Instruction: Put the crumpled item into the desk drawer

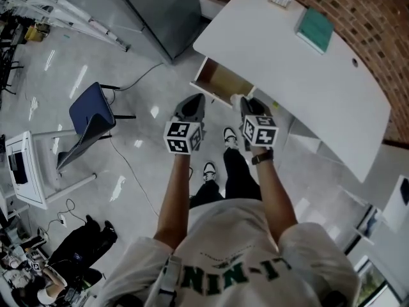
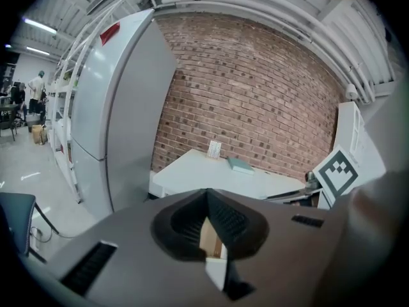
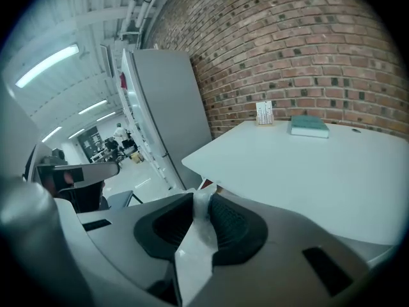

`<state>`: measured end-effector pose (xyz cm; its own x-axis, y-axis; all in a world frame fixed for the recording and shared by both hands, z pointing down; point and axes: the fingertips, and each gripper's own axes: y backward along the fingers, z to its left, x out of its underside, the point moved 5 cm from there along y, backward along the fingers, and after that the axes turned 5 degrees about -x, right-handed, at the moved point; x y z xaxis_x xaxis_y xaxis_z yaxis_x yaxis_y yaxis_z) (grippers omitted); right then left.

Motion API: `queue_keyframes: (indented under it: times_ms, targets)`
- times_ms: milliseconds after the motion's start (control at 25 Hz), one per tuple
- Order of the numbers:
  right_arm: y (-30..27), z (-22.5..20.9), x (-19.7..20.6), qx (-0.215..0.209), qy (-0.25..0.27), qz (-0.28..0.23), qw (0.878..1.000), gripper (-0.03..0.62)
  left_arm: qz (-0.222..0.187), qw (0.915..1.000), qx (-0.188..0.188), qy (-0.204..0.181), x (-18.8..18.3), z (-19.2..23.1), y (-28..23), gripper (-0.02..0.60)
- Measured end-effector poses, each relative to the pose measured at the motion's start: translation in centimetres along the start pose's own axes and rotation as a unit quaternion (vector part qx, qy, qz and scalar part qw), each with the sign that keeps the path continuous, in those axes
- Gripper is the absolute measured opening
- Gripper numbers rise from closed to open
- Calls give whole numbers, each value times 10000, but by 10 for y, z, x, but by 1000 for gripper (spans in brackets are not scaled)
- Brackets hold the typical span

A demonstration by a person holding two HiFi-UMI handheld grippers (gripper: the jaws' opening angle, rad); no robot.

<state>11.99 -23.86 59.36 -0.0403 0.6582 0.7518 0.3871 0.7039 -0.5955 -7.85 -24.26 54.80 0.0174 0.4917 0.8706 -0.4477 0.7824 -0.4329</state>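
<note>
Head view, read from the left: a blue chair (image 1: 89, 114) stands on the pale floor (image 1: 147, 165), with a grey cabinet (image 1: 156, 11) beyond it. Right of the cabinet the drawer (image 1: 220, 80) is pulled open under the left end of the white desk (image 1: 287, 75), its wooden inside showing.

The person holds both grippers out side by side, just short of the drawer's front. The left gripper (image 1: 195, 101) points at the open drawer. In the left gripper view its two jaws meet at the tips and grip nothing. The drawer's wood shows through the small gap behind the tips.

The right gripper (image 1: 246, 102) sits close beside it. In the right gripper view its jaws are nearly together, pressed on the crumpled item (image 3: 195, 248), a white wad that runs between the ribbed pads and pokes out past the tips. The item is in the air by the drawer's front edge, not inside it.

Farther right, a teal book (image 1: 314, 29) lies on the desk near the brick wall (image 1: 377, 18).
</note>
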Motion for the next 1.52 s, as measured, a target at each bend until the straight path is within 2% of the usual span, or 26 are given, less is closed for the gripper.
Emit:
queue_keyframes:
  times_ms: [640,1000,1320,1520]
  targets:
    - [-106,-42,51,99,37,641,9979,66,330,9994,20,74,44,36,-61,-2]
    - [-149,-50,82,35,245,1020,9945,66,335,9993,-46,187,76,48,-87,-2]
    - [-184,-66,98,55,139,1136,9934,66,418,9988,-64,250,99,58,-103,-2]
    - [-201,-79,109,253,219,1220,9920,66,445,9988,-44,217,108,65,-111,-2]
